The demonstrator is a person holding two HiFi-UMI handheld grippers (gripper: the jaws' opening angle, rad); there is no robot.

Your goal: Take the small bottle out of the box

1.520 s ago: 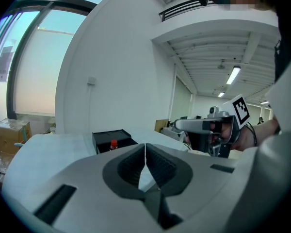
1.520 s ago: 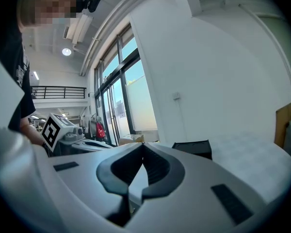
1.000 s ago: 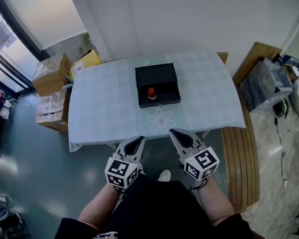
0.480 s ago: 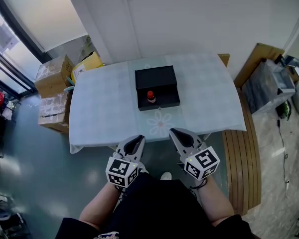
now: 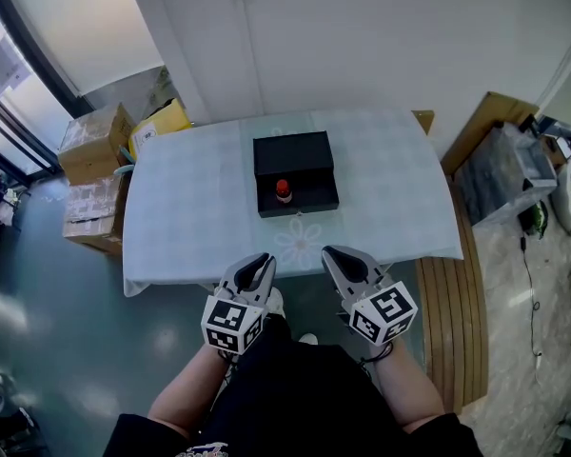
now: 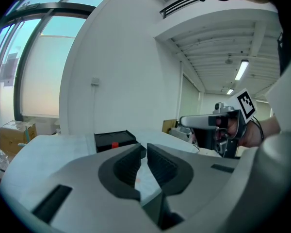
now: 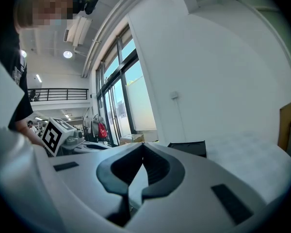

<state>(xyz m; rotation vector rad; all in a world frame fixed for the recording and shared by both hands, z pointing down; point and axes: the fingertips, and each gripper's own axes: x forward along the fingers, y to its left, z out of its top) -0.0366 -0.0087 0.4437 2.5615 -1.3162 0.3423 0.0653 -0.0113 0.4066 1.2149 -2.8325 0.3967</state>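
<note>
Short of the black rectangular box (image 5: 293, 155), our left gripper (image 5: 263, 259) and right gripper (image 5: 329, 252) are closed, empty; open one for its red-capped bottle (image 5: 283, 190).

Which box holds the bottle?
The black box on the table; the red-capped small bottle sits in its near half. The cardboard boxes stand on the floor to the left.

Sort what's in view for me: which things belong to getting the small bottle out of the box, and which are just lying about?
For the job:
- black box on the table
- small bottle, red-capped, inside it
- left gripper and right gripper, both shut, short of the table

Lying about:
- cardboard boxes
- yellow carton
- wooden slats
- grey container
</note>
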